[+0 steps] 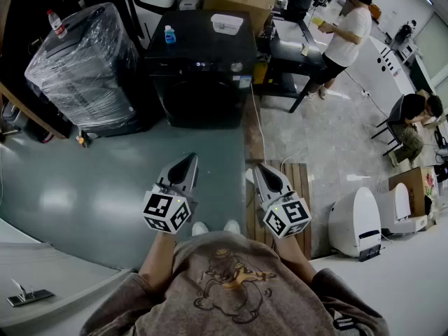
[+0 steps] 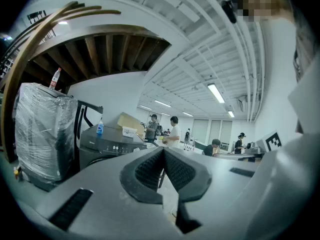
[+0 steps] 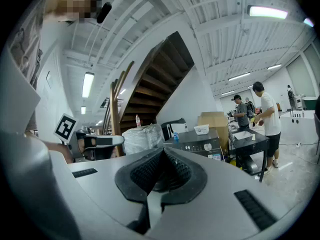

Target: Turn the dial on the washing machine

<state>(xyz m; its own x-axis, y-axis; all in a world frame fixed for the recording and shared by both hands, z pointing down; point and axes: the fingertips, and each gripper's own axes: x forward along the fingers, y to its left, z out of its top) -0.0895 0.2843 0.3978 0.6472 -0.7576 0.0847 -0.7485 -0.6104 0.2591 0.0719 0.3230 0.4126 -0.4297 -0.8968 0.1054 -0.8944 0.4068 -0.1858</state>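
head view shows my left gripper (image 1: 183, 170) and right gripper (image 1: 266, 177), both clenched empty, well short of the black washing machine (image 1: 201, 82); right gripper view shows its round silver dial (image 3: 206, 147), seemingly at the panel's right.

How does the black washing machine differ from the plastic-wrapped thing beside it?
The washing machine is bare and black; the wrapped appliance is covered in clear plastic film. The washing machine carries a white box; the wrapped appliance does not. Both stand side by side on the floor.
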